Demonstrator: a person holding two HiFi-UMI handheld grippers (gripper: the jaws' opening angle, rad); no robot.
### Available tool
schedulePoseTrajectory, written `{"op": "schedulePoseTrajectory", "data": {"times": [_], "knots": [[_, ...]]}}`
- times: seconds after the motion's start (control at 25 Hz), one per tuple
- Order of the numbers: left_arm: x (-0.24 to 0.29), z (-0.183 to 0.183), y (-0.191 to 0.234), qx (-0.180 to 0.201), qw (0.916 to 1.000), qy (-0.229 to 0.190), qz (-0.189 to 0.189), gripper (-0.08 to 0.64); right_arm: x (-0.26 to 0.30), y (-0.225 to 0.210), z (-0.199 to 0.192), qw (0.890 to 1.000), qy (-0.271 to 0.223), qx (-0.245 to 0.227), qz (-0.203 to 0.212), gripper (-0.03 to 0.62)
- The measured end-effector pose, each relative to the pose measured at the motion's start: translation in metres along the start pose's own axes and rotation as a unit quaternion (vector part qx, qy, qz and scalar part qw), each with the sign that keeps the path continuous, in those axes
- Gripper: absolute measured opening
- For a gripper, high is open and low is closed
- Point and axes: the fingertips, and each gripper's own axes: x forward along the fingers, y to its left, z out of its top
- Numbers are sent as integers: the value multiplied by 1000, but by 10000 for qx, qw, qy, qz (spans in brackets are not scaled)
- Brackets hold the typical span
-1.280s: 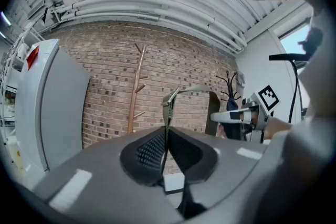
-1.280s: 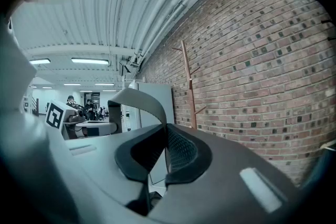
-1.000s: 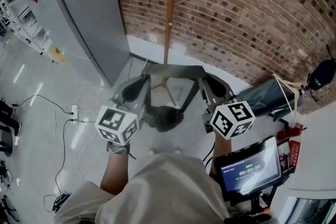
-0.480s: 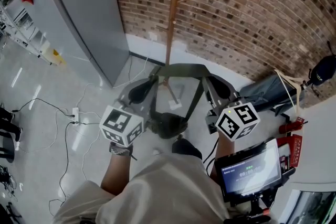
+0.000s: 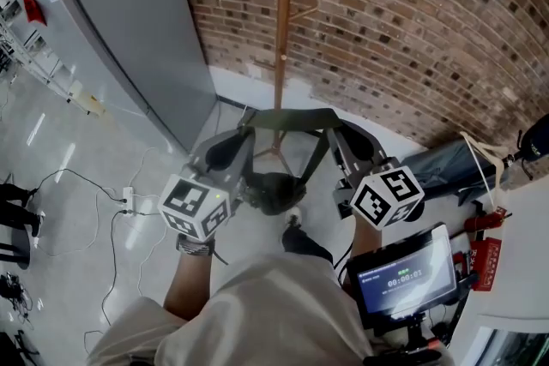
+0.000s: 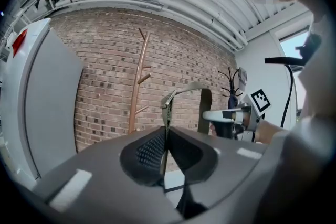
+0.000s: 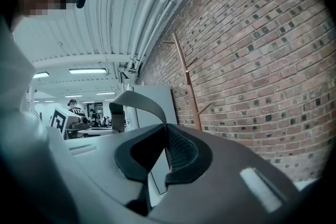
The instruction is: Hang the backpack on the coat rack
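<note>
Left tool [image 5: 232,141] is clamped almost fully closed on the strap [image 5: 287,117]. In the left gripper view only thin webbing [image 6: 186,89] is seen pinched between the jaws of that tool [image 6: 166,147]. Right tool [image 5: 347,141] is done up the same way on the other end, with the strap [image 7: 137,99] curling up and away from its nearly closed jaws [image 7: 167,152]. Both tools are held about level, side by side, with the strap stretched flat between them.

Biggest thing around is the brick wall [image 5: 412,21], which fills the whole back. A tall grey cabinet [image 5: 129,21] is parked against it on the left. The pale floor [image 5: 77,184] is littered with cables.

The wooden rack [image 5: 284,21] is stood against the bricks, straight ahead of both tools, and its pegs can be made out in the gripper views too [image 6: 137,81] [image 7: 188,81]. The backpack [image 5: 273,189] is hung from the strap below and between the tools, off the floor and not on any peg yet.

A dark bag [image 5: 446,167] is slumped by the wall on the right. A lit screen [image 5: 405,274] is mounted low on the right, near the person's body. A white power strip [image 5: 129,197] is left on the floor at the left.
</note>
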Motion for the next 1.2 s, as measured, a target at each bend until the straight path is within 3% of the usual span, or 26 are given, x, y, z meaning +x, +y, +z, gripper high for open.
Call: {"op": "schedulePoseTrajectory", "data": {"times": [0.28,0.72,1.2], "knots": [[53,14,27,-83,9998,-24,162,15,50,-37,20,9991,75,-124,410,9],[116,13,58,-263,9983,-2,527,15,97,-97,31,9974,405,-162,581,9],[143,5,74,-377,9961,79,795,15,130,-126,29,9954,481,146,820,9]]}}
